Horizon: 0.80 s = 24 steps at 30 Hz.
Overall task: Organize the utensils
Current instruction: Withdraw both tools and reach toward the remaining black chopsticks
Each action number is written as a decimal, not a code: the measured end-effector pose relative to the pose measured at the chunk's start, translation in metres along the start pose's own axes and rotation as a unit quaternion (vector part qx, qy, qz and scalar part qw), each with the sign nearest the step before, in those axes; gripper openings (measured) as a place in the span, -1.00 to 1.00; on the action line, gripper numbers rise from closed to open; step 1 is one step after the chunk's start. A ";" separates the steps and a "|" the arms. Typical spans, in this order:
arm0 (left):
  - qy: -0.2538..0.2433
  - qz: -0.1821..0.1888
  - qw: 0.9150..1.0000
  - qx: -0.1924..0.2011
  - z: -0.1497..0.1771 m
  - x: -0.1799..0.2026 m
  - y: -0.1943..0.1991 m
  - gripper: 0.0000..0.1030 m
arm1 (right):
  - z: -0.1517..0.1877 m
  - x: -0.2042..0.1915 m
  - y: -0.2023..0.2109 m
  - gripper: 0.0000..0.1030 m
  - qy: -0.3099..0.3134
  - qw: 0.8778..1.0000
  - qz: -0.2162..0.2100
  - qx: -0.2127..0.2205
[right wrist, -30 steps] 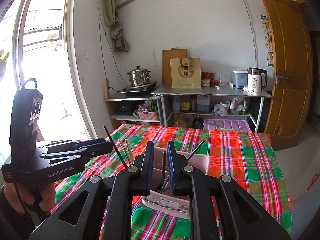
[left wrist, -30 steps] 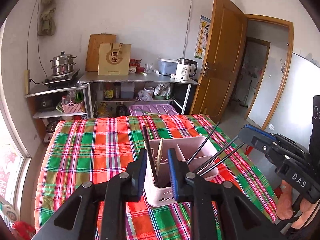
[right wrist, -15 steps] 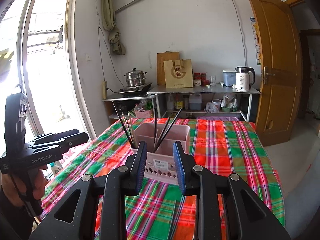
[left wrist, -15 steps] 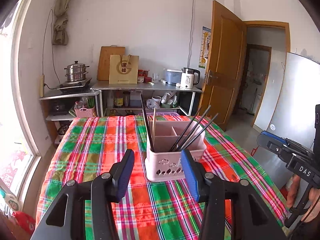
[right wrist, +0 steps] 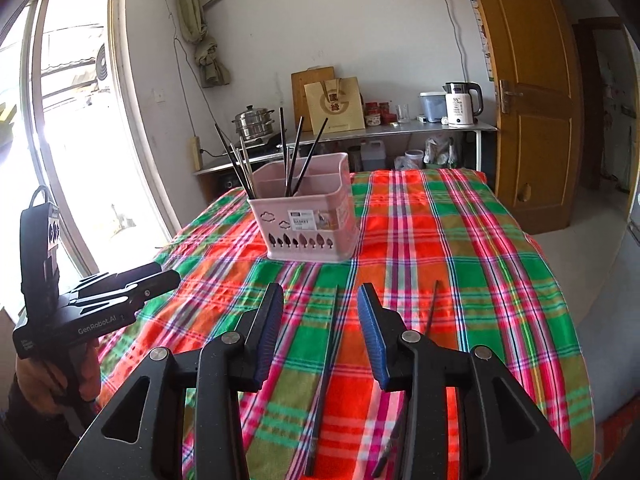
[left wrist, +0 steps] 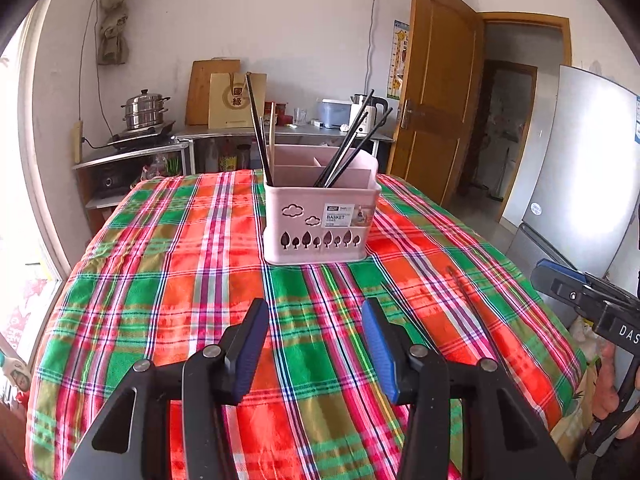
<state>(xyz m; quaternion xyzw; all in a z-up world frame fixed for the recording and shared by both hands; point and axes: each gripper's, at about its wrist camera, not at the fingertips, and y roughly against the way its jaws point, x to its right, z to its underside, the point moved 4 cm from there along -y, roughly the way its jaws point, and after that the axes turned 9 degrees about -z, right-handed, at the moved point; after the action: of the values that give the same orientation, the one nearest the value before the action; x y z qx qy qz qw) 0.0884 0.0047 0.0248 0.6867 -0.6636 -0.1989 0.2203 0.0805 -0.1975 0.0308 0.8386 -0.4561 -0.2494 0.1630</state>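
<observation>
A pink utensil basket [left wrist: 320,220] stands on the plaid tablecloth [left wrist: 160,300], with several dark chopsticks [left wrist: 348,148] leaning in its compartments. My left gripper [left wrist: 314,312] hovers open over bare cloth, well short of the basket. In the right wrist view the same basket [right wrist: 312,224] is ahead of my right gripper [right wrist: 320,296], whose jaws are opening. A black chopstick [right wrist: 328,360] lies flat on the cloth below the gap, and no pad touches it. A second loose chopstick [right wrist: 432,308] lies to its right. The left gripper [right wrist: 132,284] shows at the left edge.
Behind the table stands a metal counter [right wrist: 420,130] with a kettle [right wrist: 462,104], a paper bag and a steamer pot [right wrist: 254,122]. A wooden door [left wrist: 436,112] and a fridge [left wrist: 580,184] are on the right, a window [right wrist: 72,140] on the left.
Both grippers have drawn back from above the basket toward the near side of the table and sunk lower. Their jaws have widened. The chopsticks stay in the basket.
</observation>
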 end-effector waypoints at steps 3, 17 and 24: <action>0.006 0.004 1.000 0.002 0.010 0.002 0.005 -0.07 | 0.017 0.003 0.005 -0.23 -0.007 1.000 0.000 -0.007; -0.003 0.035 0.998 -0.047 0.057 0.018 -0.003 -0.07 | 0.059 0.029 0.017 -0.23 -0.044 0.998 0.033 -0.026; -0.006 0.043 0.996 -0.071 0.049 0.033 -0.025 -0.07 | 0.056 0.044 0.006 -0.23 -0.053 0.997 0.042 -0.041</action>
<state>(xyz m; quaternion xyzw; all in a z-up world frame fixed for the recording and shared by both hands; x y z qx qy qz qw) 0.0823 -0.0301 -0.0293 0.6386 -0.6781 -0.2405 0.2730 0.0649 -0.2405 -0.0243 0.7969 -0.4885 -0.3045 0.1834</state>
